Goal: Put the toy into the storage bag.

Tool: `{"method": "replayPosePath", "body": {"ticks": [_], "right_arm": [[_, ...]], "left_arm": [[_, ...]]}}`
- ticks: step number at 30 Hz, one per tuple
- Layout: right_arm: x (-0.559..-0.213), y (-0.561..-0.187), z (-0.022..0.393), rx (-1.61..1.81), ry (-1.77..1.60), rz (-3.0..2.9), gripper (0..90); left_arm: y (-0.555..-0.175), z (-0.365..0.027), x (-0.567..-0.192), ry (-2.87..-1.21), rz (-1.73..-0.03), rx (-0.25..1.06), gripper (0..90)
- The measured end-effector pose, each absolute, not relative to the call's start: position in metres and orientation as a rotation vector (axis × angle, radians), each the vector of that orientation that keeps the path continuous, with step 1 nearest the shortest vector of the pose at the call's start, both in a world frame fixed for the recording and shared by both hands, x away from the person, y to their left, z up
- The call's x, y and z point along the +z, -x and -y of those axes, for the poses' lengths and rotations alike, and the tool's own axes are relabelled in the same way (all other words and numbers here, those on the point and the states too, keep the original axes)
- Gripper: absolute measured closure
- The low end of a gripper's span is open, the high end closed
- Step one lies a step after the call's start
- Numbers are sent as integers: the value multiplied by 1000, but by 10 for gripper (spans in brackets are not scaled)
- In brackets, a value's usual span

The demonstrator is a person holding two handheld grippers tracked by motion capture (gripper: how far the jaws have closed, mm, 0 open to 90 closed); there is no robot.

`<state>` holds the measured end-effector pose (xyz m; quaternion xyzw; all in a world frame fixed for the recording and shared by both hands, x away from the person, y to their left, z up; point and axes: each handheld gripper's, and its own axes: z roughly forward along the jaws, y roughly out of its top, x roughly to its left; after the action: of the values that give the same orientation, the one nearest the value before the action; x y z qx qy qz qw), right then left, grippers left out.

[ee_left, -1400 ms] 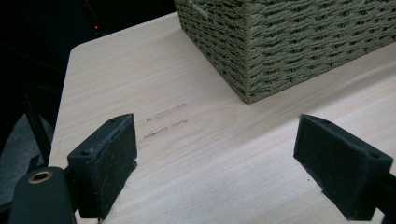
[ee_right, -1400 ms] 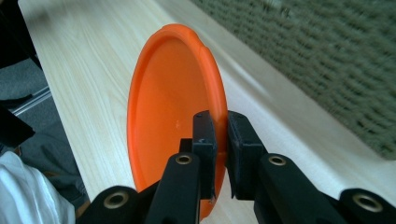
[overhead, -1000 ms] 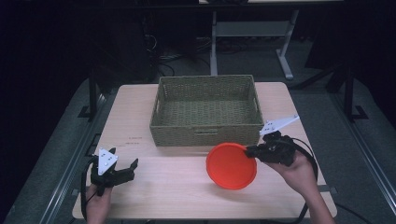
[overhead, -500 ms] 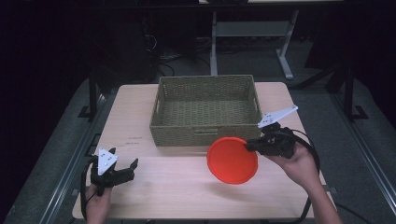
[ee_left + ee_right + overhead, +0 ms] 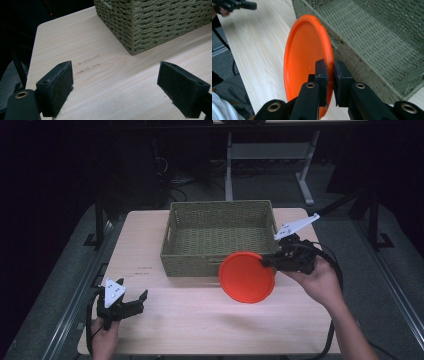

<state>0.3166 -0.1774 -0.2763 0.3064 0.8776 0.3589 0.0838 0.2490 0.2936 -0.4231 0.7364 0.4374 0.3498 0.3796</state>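
Overlapping basket (image 5: 220, 237) rim — plate (image 5: 247, 277) edge

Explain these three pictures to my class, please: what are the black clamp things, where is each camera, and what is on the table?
No robot here: a person holds a hand-operated two-jaw gripper in each hand. The high view looks down from above the person's side of the wooden table. The other two cameras ride on the grippers and look along their black jaws.

On the table stands a woven basket, empty as far as its inside shows. The right gripper pinches the rim of an orange plate, holding it tilted in front of the basket's near wall; the right gripper view shows the jaws closed on that rim. The left gripper sits low near the table's front left corner, jaws wide apart, holding nothing.
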Motion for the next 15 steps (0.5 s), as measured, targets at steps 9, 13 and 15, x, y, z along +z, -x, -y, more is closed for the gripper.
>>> {"method": "replayPosePath", "body": {"ticks": [9, 13, 15], "right_arm": [[-260, -325, 176, 1075, -908, -2617, 826], [-256, -331, 175, 1062, -924, -2617, 826], [-253, -334, 175, 1055, -925, -2613, 825]], "left_arm": [[-249, -294, -423, -1884, -1118, 892, 128], [-249, -295, -423, -1878, -1122, 891, 128], [-249, -295, -423, -1880, -1121, 891, 128]]}}
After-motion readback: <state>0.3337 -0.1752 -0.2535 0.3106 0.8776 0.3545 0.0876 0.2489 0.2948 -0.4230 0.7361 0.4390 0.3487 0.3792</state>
